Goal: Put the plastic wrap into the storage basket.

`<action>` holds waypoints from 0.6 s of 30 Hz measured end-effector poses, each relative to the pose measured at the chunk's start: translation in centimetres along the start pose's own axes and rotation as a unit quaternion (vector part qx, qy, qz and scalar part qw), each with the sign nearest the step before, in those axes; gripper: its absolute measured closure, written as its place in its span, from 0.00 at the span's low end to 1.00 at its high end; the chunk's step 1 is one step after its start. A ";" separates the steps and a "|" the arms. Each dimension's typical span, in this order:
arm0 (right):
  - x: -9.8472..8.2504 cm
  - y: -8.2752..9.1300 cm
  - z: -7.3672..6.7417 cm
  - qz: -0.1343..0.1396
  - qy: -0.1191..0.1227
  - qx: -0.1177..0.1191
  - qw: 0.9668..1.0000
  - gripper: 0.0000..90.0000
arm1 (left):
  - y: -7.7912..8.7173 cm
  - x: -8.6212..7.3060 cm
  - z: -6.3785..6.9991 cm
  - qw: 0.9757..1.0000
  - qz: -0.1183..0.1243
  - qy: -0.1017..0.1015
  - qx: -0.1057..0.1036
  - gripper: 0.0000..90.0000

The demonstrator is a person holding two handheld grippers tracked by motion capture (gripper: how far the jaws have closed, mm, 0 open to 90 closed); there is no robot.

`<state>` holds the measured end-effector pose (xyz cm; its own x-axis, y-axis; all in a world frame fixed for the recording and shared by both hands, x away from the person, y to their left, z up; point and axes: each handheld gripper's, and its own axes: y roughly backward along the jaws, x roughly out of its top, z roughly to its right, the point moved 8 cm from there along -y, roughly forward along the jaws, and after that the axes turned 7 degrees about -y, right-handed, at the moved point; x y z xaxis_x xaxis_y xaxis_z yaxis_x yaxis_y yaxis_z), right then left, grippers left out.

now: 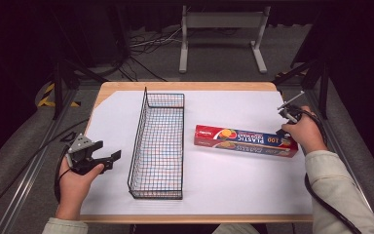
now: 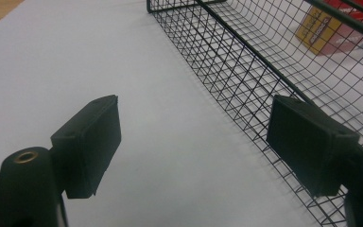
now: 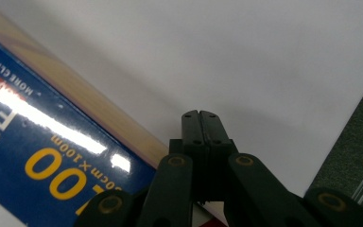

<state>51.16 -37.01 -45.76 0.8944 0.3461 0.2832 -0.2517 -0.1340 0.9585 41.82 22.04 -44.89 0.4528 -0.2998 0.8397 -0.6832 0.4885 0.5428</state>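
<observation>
One wire basket (image 1: 158, 146), one wrap box (image 1: 246, 141) on the table (image 1: 233, 187). Left gripper (image 1: 108, 159) jaws spread beside the basket; right gripper (image 3: 201, 118) jaws pressed together, empty, at the box's end.

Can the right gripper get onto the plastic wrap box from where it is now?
Probably yes, but not as it stands. The right gripper sits right beside the box at its right end with nothing between them, but its jaws are shut, so it must open first.
</observation>
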 end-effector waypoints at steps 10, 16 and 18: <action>-4.4 1.3 -2.8 -0.031 0.036 0.034 0.998 1.00 | -0.3 0.7 0.1 1.000 0.005 0.007 -0.006 0.21; -6.8 1.8 -4.9 -0.057 0.060 0.043 0.996 1.00 | -0.3 1.0 0.0 1.000 0.012 0.014 -0.006 0.21; -7.1 1.9 -5.2 -0.062 0.063 0.051 0.995 1.00 | -0.4 1.1 0.1 1.000 0.012 0.017 -0.008 0.21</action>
<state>42.37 -34.90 -45.80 0.8612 0.4789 0.1702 -0.0973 -0.1734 0.9800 42.48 21.43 -44.18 0.4557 -0.2608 0.8511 -0.6851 0.5077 0.5224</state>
